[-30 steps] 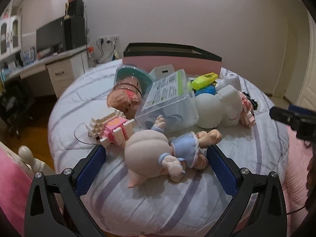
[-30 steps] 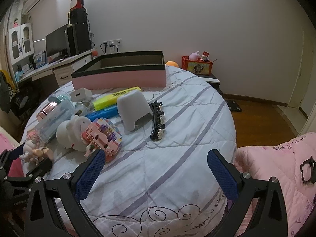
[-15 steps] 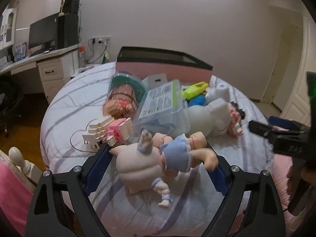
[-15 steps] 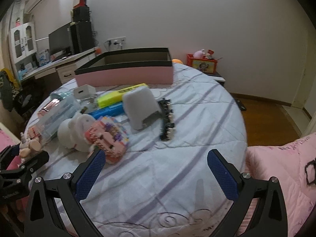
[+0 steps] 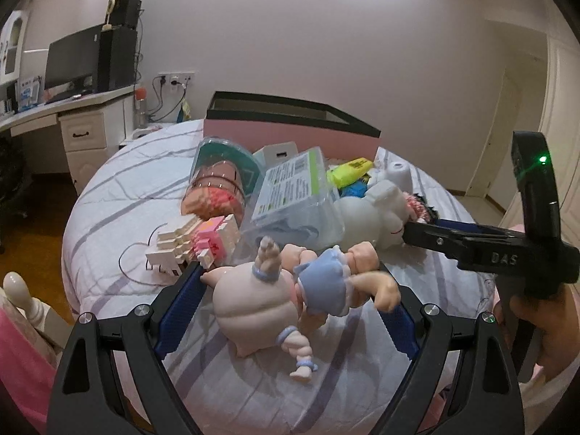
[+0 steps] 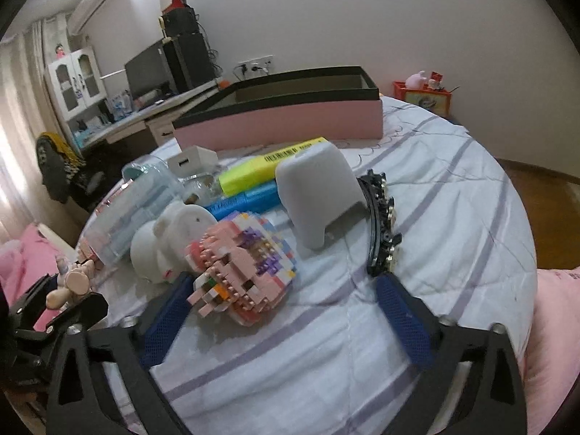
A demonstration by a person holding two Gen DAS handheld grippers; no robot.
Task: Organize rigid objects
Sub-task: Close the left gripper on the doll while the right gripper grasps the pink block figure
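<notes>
Left gripper [image 5: 293, 311]: the doll [image 5: 290, 297] lies across the gap between its blue pads, head toward the left pad and a foot at the right pad, pinched between them and raised off the bed [image 5: 108, 195]; the jaws closed in earlier in the last second and have held since

Right gripper [image 6: 286, 311]: jaws spread and just been closing; the pink brick model [image 6: 243, 272] sits between the pads close to the left one, whether touched cannot be told

Ahead of the left gripper, just beyond the doll: white-and-pink brick figure [image 5: 192, 243] to the left, clear plastic box [image 5: 297, 195] with a printed label in the middle, clear tube [image 5: 217, 185] with a teal end behind it

Ahead of the right gripper: white rounded figure [image 6: 170, 239] to the left of the brick model and touching it; grey hollow shell [image 6: 319, 195] beyond; black hair clip [image 6: 380, 224] on the right beside the shell; yellow highlighter [image 6: 268, 170] and blue pen [image 6: 246, 199] lying side by side behind

Farthest from both grippers: pink open box [image 6: 290, 123] with a dark rim, at the bed's far edge

A hand [image 5: 543, 322] grips the right gripper's handle at the right of the left wrist view
</notes>
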